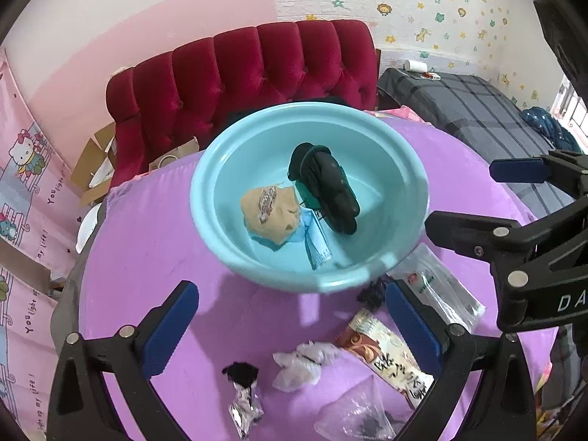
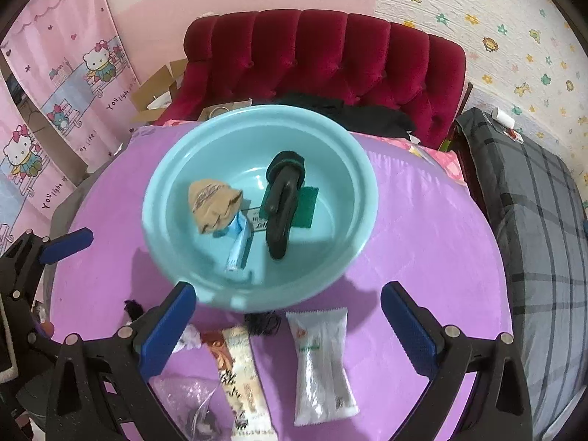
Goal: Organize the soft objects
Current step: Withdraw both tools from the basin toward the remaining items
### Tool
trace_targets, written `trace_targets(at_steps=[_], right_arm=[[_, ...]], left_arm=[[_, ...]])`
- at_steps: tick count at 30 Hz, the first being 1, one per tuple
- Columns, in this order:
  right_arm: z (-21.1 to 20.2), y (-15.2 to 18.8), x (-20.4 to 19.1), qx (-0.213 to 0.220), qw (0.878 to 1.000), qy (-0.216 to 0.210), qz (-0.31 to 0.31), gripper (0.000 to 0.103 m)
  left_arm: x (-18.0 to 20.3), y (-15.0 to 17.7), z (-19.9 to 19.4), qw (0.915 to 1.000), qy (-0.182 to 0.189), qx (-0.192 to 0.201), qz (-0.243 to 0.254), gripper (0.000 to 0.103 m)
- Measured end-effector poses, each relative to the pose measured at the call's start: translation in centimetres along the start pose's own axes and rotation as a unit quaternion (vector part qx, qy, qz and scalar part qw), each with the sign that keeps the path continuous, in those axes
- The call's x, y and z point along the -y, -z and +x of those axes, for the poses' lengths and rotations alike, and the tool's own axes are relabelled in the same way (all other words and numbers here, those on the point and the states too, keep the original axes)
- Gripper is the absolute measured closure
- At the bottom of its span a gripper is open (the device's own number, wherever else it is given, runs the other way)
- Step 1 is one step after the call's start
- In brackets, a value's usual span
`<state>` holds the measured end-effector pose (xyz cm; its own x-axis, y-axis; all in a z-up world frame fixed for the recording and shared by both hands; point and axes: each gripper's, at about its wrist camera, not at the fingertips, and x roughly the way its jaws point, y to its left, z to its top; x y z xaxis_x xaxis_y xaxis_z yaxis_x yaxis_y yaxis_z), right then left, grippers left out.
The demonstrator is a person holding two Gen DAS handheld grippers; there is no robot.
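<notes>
Three soft items are already gathered in the blue basin (image 1: 367, 283); several packets (image 2: 321, 364) remain on the bench (image 2: 422, 220). Both hand-held grippers (image 1: 290, 330) (image 2: 288, 330) are held open, empty.

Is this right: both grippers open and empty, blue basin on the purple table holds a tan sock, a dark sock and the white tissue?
Nearly. The white tissue is not in the blue basin; the left wrist view shows it crumpled on the purple table, in front of the basin. The rest stands: left gripper and right gripper open and empty, tan sock and dark sock in the basin.
</notes>
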<state>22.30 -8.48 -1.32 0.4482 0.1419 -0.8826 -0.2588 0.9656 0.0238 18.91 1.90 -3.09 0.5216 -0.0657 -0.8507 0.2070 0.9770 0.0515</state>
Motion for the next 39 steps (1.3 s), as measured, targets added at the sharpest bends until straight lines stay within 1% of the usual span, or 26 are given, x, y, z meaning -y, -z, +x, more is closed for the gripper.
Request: trace_targets(at_steps=[5, 9, 13, 16, 21, 24, 26, 28, 31, 39], right_arm=[[-1.4, 1.9, -0.1, 0.003, 1.000, -0.006, 0.000, 0.000], [-2.4, 3.6, -0.2, 0.011, 1.000, -0.006, -0.004, 0.000], [-2.9, 5.1, -0.3, 0.013, 1.000, -0.004, -0.007, 0.000], [-3.2, 6.3, -0.4, 0.014, 1.000, -0.004, -0.005, 0.000], [-3.1, 8.7, -0.4, 0.011, 1.000, -0.007, 0.006, 0.000], [-2.9, 10.1, -0.4, 0.005, 1.000, -0.005, 0.009, 0.000], [-2.9, 11.1, -0.3, 0.002, 1.000, -0.006, 0.012, 0.000], [-2.8, 11.9, -0.3, 0.002, 1.000, -0.004, 0.014, 0.000], [-2.5, 13.1, -0.2, -0.003, 1.000, -0.001, 0.016, 0.000], [-0.5, 16.3, 0.0, -0.021, 0.999, -0.006, 0.033, 0.000]], left_arm=[[0.4, 2.0, -1.6, 0.9998, 0.004, 0.019, -0.009, 0.000], [1.0, 3.9, -2.1, 0.9999, 0.006, 0.012, -0.004, 0.000], [1.4, 5.4, -2.8, 0.9999, 0.008, 0.014, -0.002, 0.000], [1.4, 6.8, -3.0, 0.9996, 0.020, 0.008, -0.016, 0.000], [1.8, 9.2, -3.1, 0.9996, 0.015, 0.002, -0.023, 0.000], [2.1, 10.6, -3.2, 0.9994, 0.020, -0.001, -0.029, 0.000], [2.2, 11.5, -3.1, 0.9995, 0.017, -0.003, -0.027, 0.000], [2.4, 12.5, -2.7, 0.9994, 0.017, -0.011, -0.029, 0.000], [2.7, 13.6, -2.0, 0.9986, 0.028, -0.023, -0.038, 0.000], [3.3, 15.8, -0.7, 0.9968, 0.036, -0.049, -0.053, 0.000]])
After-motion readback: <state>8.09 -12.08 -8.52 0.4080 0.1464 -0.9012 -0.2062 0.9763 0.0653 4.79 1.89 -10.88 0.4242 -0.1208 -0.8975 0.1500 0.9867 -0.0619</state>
